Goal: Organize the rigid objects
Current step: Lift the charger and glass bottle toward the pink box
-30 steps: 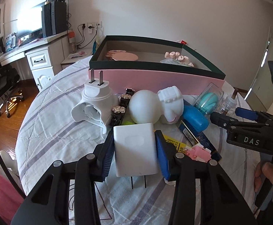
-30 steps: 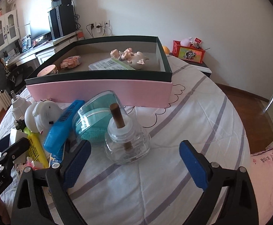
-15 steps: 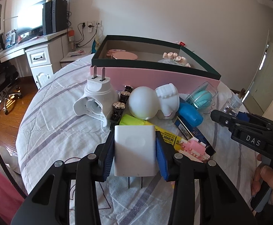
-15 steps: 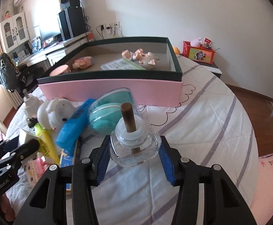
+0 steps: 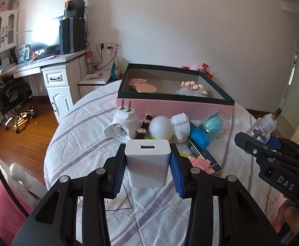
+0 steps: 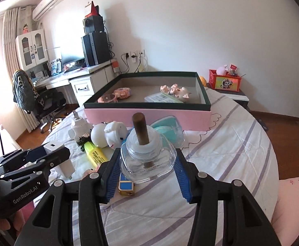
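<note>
Left wrist view: white USB charger (image 5: 147, 163) clamped between the two blue pads (image 5: 119, 170) of the left gripper (image 5: 147, 168), USB port facing up and forward, raised above the striped bedspread (image 5: 83, 143).
Left fingers: closed in on the charger's two flat sides, both pads touching it.
Right wrist view: clear glass bottle (image 6: 147, 162) with a brown wick stick (image 6: 140, 129) pinched between the blue pads (image 6: 181, 174) of the right gripper (image 6: 147, 174), upright, wick pointing up.
Right fingers: partly closed, each pad pressed against a side of the bottle's wide base.
Same bottle from the left: at the tip of the right gripper (image 5: 258, 141), tilted slightly, held over the bed's right part.
Charger from the right: white block (image 6: 61, 157) in the left gripper (image 6: 47, 155), low left of frame.
Pile on the bed: white plug adapter (image 5: 122, 123) with prongs up, white round toy (image 5: 168, 127), blue case (image 5: 198, 137), teal item in clear packaging (image 5: 211, 121), yellow highlighter (image 6: 95, 153), pink clip piece (image 5: 200, 162); all bunched just in front of the box.
Box: pink-sided with dark green rim (image 6: 147, 104), open, behind the pile; small pink items and a flat packet inside.
Beyond: white desk (image 5: 53, 75) and black chair (image 5: 14, 96) to the left.
</note>
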Tool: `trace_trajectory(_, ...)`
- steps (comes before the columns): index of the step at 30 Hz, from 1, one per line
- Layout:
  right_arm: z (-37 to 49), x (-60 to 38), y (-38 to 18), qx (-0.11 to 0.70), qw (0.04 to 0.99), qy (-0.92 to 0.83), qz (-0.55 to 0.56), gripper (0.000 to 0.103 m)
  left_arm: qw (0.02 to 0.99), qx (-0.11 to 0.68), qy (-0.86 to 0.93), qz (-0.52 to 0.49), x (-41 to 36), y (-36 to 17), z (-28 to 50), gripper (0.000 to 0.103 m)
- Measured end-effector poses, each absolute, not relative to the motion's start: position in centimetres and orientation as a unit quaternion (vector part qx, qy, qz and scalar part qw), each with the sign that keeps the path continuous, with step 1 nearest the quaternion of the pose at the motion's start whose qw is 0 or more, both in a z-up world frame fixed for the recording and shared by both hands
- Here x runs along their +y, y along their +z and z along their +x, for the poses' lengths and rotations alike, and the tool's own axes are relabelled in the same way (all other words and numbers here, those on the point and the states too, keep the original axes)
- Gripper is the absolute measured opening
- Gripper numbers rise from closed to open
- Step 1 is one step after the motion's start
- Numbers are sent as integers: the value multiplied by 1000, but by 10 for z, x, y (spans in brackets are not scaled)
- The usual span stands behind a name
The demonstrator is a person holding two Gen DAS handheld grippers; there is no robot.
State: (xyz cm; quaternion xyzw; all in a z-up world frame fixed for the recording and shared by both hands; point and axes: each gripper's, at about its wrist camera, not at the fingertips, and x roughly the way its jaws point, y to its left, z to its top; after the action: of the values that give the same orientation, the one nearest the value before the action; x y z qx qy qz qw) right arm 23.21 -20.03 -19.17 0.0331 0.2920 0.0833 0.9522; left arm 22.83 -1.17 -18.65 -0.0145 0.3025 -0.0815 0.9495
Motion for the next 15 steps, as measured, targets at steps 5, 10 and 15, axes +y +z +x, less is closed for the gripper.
trace_trajectory(5,221,-197,-178,269,959,79,32,51,964,257,-62,3,-16,-157,212,41)
trace_trajectory(10,205,-187,-151,222,972,77,22,51,976,208,-52,19,-25,-126,194,41)
trace_trajectory(15,198,-184,-129,196,977,78,21,51,981,184,-53,17,-26,-107,180,41)
